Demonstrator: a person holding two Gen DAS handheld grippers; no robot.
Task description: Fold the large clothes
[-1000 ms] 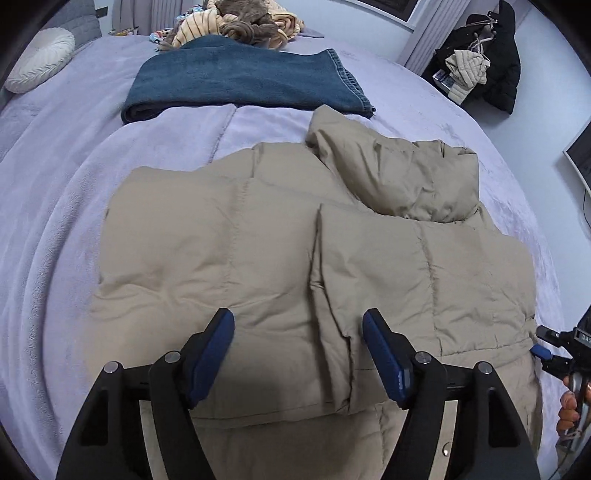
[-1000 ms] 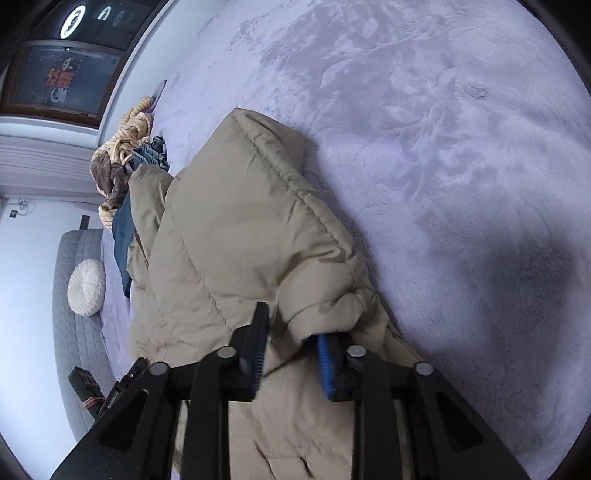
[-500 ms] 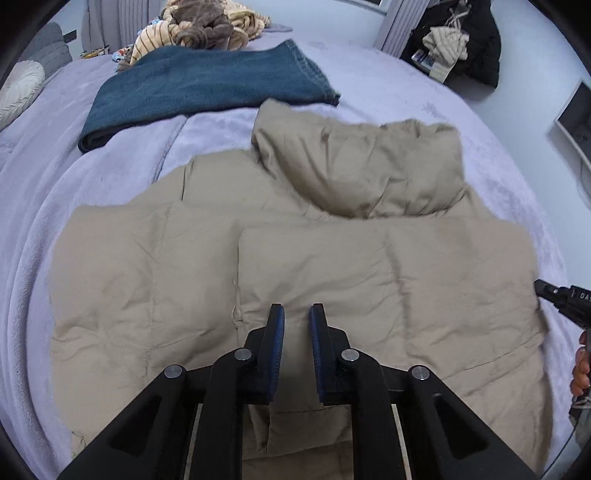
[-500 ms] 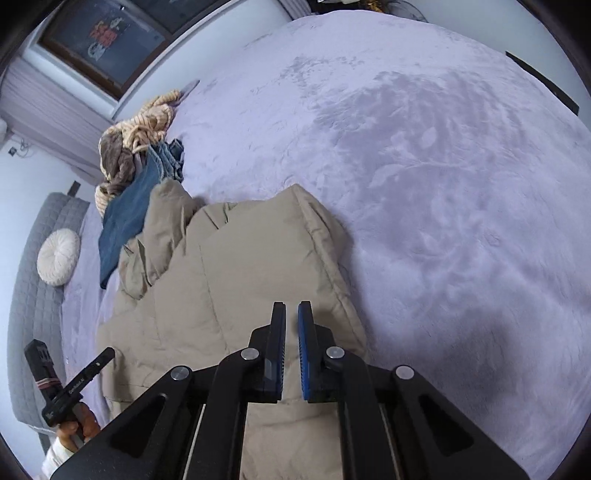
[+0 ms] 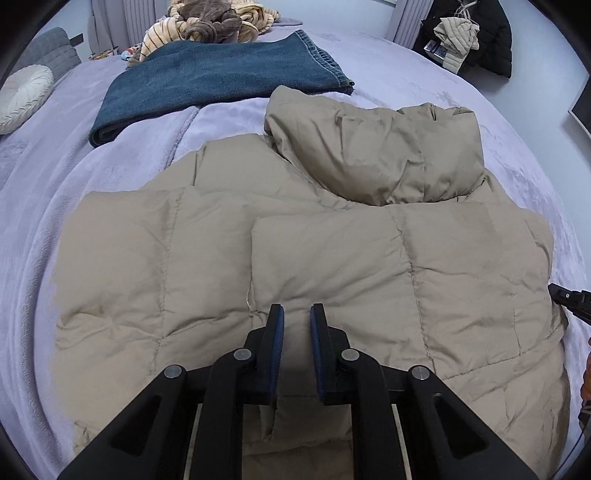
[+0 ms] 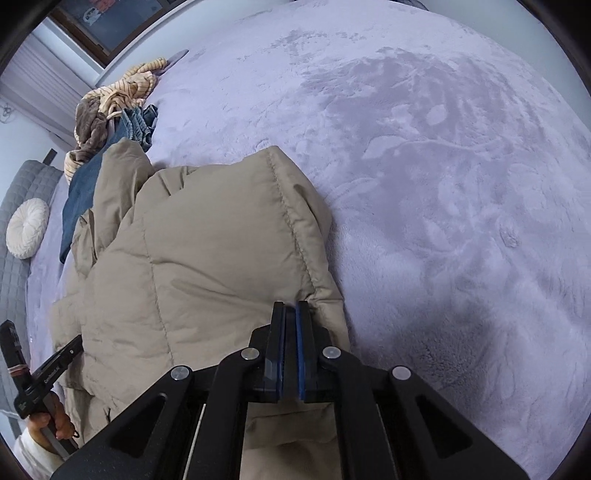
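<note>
Both grippers tipped steeply down over a tan puffer jacket on the bed.

We see the left gripper angled down at the jacket's near hem, its blue pads drawn close with a slim gap – whether fabric is nipped between them we cannot tell. The right gripper points down at the jacket's right edge, pads pressed nearly together; any pinch of cloth there is unclear. The jacket lies flat, back up, its long axis running away from us – hood at the far end, toward folded jeans and a heap of striped clothes. A hand holds the left gripper's handle at the lower left of the right wrist view.
</note>
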